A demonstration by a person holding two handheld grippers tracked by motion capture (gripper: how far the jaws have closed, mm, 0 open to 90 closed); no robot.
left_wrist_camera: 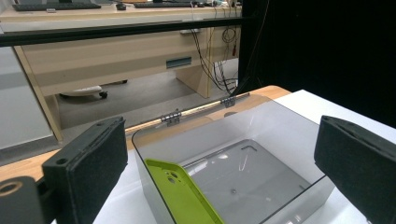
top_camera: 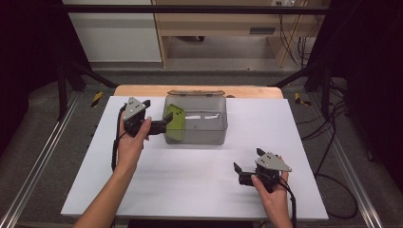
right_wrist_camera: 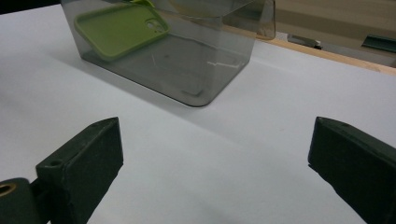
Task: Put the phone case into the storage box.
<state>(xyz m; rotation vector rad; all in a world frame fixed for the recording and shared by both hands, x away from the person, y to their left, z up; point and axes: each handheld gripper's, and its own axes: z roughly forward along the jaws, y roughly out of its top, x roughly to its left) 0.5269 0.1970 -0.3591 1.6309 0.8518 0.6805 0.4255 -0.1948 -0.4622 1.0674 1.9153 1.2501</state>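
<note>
A smoky clear plastic box (top_camera: 199, 121) with its hinged lid folded back stands at the far middle of the white table (top_camera: 190, 175). A lime green phone case (top_camera: 174, 122) leans inside against the box's left wall (left_wrist_camera: 187, 198) (right_wrist_camera: 119, 28). My left gripper (top_camera: 164, 124) hovers at the box's left rim, open, with nothing between its jaws. Near the front right of the table my right gripper (top_camera: 240, 167) is held open and points toward the box (right_wrist_camera: 187, 51).
The box's lid hinges (left_wrist_camera: 170, 117) lie along its far edge. Beyond the table stand a wooden desk (top_camera: 223, 23) and hanging cables (top_camera: 294, 33). Black frame bars (top_camera: 190, 8) cross above. Bare white tabletop spreads between the two grippers.
</note>
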